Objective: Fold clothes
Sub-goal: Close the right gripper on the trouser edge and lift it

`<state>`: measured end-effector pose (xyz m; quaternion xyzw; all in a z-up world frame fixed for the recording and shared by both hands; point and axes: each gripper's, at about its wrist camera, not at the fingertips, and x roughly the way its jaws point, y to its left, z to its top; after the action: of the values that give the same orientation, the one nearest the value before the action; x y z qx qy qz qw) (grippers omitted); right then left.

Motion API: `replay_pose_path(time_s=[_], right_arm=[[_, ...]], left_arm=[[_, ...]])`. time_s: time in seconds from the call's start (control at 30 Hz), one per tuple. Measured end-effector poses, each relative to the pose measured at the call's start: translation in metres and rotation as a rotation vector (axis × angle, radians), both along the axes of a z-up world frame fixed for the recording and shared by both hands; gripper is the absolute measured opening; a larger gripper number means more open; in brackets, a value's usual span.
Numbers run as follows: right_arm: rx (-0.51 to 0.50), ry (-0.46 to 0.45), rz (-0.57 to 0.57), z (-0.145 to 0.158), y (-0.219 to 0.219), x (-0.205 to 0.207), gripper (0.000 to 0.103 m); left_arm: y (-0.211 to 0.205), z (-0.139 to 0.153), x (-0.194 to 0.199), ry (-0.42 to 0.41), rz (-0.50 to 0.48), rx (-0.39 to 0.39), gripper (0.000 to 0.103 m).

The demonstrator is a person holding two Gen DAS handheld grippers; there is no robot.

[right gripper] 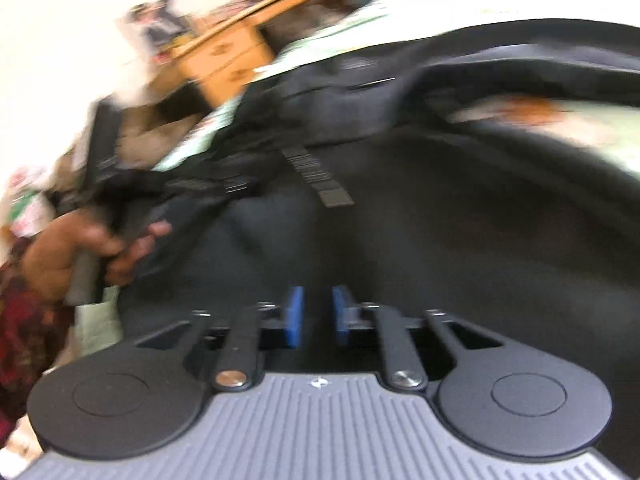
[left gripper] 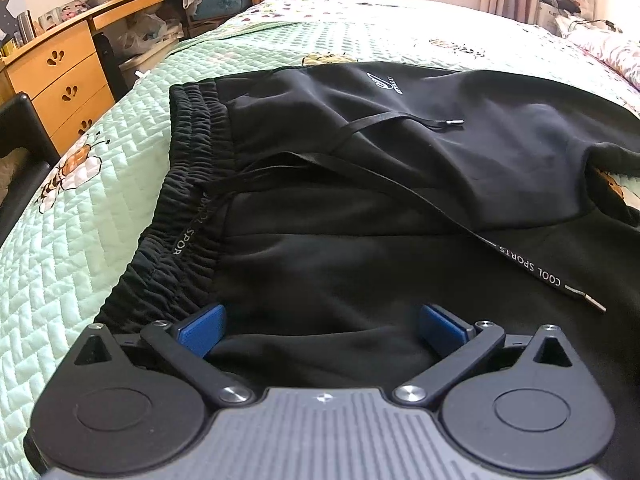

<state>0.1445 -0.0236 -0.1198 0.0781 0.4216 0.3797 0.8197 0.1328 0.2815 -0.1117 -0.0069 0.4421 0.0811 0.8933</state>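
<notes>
Bedroom: a bed under a pale green quilted bedspread (left gripper: 120, 184) with bee prints, a wooden desk with drawers (left gripper: 60, 76) along the left, curtains at the far window.

Black trousers (left gripper: 360, 200) lie spread flat on the bedspread, elastic waistband (left gripper: 192, 152) toward the left. The drawstring (left gripper: 532, 268) runs loose across the cloth; its printed end reads "COOL SPORTS". A small white logo (left gripper: 384, 82) sits on the far half of the garment.

My left gripper (left gripper: 320, 330) is low over the near edge of the trousers, blue pads (left gripper: 200, 330) spread as wide as they go, black cloth lying between them but neither pad pressing on it.

Right wrist view is heavily motion-blurred. My right gripper (right gripper: 318, 316) also sits over the black fabric, blue pads (right gripper: 296, 316) drawn close with a narrow gap showing between them; whether cloth is pinched there I cannot tell. My left hand (right gripper: 80, 252) shows at the left edge, wrapped around its grey handle (right gripper: 82, 276).
</notes>
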Motion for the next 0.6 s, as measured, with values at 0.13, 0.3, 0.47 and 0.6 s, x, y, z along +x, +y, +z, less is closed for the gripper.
replay_pose_path(time_s=[0.13,0.3,0.47,0.6], right_arm=[[-0.068,-0.025,-0.128,0.006,-0.028,-0.009,0.0],[-0.142,-0.096,-0.086,0.026,-0.017,-0.052,0.029],[-0.145,-0.098,-0.038,0.036,-0.019,-0.086,0.036],[-0.124,-0.039,-0.079,0.03,-0.039,-0.099,0.038]], left_arm=[[-0.001,-0.001,-0.001,-0.012,-0.001,0.005,0.103],[-0.002,0.005,-0.006,-0.026,0.005,-0.003,0.099],[-0.011,0.031,-0.038,-0.077,-0.015,-0.07,0.09],[-0.04,0.044,-0.075,-0.088,-0.129,-0.121,0.097]])
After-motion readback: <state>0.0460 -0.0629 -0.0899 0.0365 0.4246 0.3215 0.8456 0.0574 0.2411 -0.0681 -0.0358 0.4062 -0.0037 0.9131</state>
